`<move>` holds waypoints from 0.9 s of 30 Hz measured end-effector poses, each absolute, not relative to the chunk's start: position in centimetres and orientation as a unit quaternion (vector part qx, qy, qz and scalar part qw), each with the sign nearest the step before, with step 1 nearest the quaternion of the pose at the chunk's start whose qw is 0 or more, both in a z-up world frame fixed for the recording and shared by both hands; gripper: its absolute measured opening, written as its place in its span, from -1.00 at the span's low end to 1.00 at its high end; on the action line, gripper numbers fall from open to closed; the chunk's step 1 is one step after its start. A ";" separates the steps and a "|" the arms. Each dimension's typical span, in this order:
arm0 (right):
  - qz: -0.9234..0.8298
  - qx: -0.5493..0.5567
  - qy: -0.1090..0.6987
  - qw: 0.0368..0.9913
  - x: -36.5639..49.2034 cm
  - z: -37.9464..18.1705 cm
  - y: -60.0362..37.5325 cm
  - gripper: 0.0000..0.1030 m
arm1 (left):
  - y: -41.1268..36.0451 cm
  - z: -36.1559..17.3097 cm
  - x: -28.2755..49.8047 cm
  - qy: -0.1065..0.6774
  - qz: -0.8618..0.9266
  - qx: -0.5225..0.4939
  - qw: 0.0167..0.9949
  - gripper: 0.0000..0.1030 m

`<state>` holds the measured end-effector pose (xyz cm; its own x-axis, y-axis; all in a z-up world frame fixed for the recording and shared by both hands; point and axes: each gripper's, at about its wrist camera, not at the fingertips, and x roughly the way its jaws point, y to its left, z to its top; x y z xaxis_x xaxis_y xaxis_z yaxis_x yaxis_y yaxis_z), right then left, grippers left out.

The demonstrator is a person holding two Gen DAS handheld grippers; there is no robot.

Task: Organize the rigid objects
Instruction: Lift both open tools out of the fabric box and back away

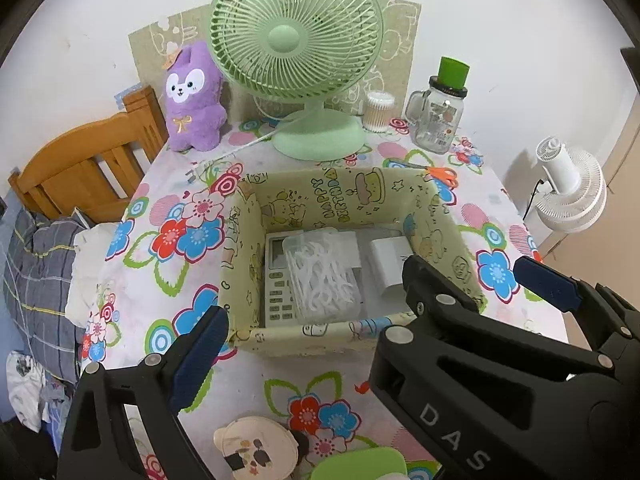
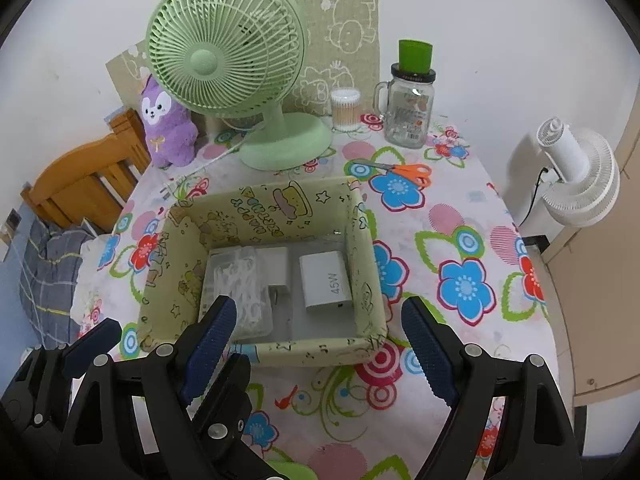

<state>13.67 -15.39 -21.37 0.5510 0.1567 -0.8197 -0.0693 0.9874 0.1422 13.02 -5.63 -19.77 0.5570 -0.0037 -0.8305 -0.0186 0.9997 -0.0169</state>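
The box (image 1: 344, 216), a yellow-green open tray printed with cartoons, sits in the middle of the flowered tablecloth (image 1: 168, 264). Inside it, against its left wall, a clear case of floss picks (image 1: 322, 270) lies on top of a calculator (image 1: 276, 280). A small white plug (image 2: 276, 270) lies beside the case, and a white charger (image 2: 326, 280) marked 45W lies by the box's right wall.

Behind the box stands a green fan (image 1: 296, 36), with a purple plush (image 1: 194, 98) to its left, and a tub of cotton swabs (image 1: 379, 111) and a glass jar (image 1: 438, 120) to its right. Orange scissors (image 2: 404, 172) lie just behind the box's right rear corner.

The left gripper (image 1: 308, 332) hangs over the box's near wall, fingers spread wide, nothing between them. The right gripper (image 2: 320, 352) hangs at the same near wall, fingers likewise spread and empty.
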 end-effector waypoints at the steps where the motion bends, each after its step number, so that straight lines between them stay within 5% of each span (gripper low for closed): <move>1: 0.064 0.047 0.467 0.881 13.4 -21.1 -15.5 0.69 | -5.7 -19.6 12.8 0.469 0.004 -0.011 0.883 0.91; 27: 0.075 0.046 0.441 0.893 7.8 -17.7 -17.1 0.72 | -7.2 -16.2 7.1 0.434 0.015 -0.005 0.901 0.93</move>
<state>7.78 -17.07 -17.71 0.5994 0.1750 -0.7811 -0.0942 0.9844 0.1483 7.12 -7.25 -16.19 0.6225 0.0227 -0.7823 -0.0311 0.9995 0.0042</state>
